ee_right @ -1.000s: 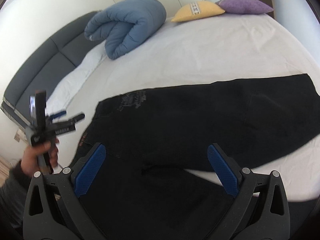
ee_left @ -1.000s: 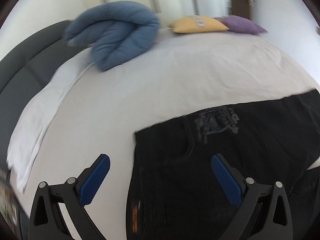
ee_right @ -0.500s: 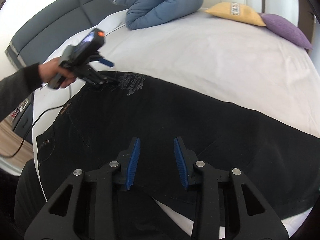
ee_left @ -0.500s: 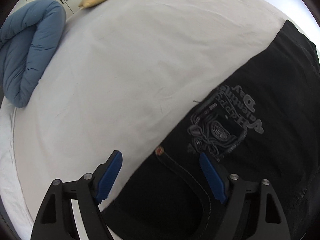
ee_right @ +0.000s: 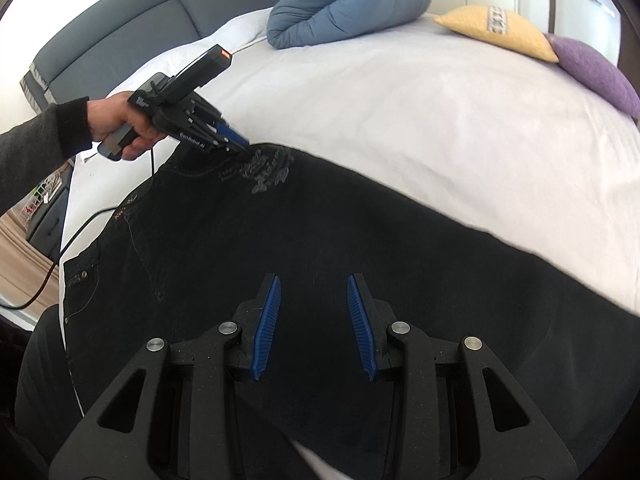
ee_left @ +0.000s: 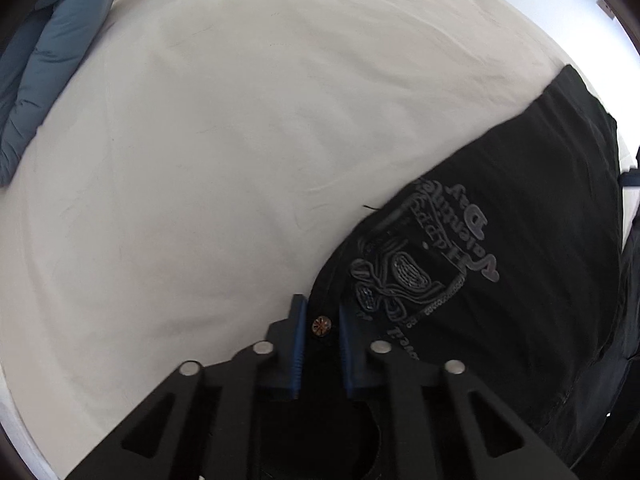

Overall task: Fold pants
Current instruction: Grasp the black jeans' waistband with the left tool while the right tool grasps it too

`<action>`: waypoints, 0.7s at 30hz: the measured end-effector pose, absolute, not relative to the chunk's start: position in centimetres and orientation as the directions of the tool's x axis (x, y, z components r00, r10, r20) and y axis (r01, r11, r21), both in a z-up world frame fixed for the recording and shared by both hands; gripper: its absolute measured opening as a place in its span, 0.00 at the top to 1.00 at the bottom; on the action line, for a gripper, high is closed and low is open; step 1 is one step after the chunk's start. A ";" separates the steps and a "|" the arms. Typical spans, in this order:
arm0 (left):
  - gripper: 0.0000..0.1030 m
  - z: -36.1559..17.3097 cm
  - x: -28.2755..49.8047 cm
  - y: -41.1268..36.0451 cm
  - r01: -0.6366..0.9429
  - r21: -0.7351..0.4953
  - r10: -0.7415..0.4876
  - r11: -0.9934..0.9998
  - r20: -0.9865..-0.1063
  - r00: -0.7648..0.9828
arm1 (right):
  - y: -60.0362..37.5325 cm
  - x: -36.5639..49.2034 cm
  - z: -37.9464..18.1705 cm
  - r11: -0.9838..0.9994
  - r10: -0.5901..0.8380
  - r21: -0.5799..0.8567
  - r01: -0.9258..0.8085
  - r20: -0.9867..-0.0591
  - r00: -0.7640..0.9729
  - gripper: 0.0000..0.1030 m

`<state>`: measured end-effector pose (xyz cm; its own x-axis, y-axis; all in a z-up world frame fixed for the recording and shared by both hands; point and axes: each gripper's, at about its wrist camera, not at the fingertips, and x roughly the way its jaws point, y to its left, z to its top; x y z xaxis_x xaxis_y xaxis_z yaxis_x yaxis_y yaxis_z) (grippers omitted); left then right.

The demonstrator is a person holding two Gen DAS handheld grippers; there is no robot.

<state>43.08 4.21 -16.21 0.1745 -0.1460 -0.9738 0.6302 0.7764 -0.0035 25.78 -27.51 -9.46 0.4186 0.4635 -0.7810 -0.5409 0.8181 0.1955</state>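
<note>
Black pants point(ee_right: 360, 232) with a grey embroidered print point(ee_left: 420, 276) lie flat across the white bed. My left gripper point(ee_left: 322, 312) is shut on the far corner of the pants' waistband, beside a copper button point(ee_left: 321, 326); it also shows in the right wrist view point(ee_right: 240, 148), held by a hand. My right gripper point(ee_right: 314, 292) hangs over the middle of the pants with its blue pads point(ee_right: 356, 320) a small way apart; the black cloth lies under and between them, and I cannot tell if they pinch it.
The white bed sheet point(ee_right: 440, 120) stretches beyond the pants. A rolled blue duvet point(ee_right: 340, 0) lies at the head, next to a yellow cushion point(ee_right: 496, 28) and a purple cushion point(ee_right: 592, 68). A grey headboard point(ee_right: 120, 52) is at the left. A cable point(ee_right: 60, 264) trails off the bed's edge.
My left gripper has moved down onto the waistband corner and closed on it. My right gripper narrowed from wide open and came down over the middle of the pants.
</note>
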 end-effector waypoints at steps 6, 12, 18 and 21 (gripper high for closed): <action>0.88 -12.8 37.7 3.5 0.636 0.098 -0.176 0.766 -0.919 0.353 | -25.4 28.6 -8.8 0.784 0.458 0.137 -0.605 -0.785 0.416 0.67; 0.88 -9.2 33.3 3.6 0.660 0.158 -0.207 0.734 -0.874 0.440 | -22.8 30.2 -7.7 0.732 0.436 0.048 -0.680 -0.800 0.413 0.67; 0.88 -7.7 30.1 4.3 0.669 0.178 -0.229 0.721 -0.850 0.474 | -19.3 31.2 -6.9 0.659 0.378 -0.095 -0.746 -0.816 0.438 0.67; 0.88 -7.1 29.6 5.0 0.672 0.177 -0.239 0.719 -0.845 0.478 | -18.1 31.7 -7.1 0.620 0.364 -0.127 -0.774 -0.828 0.427 0.67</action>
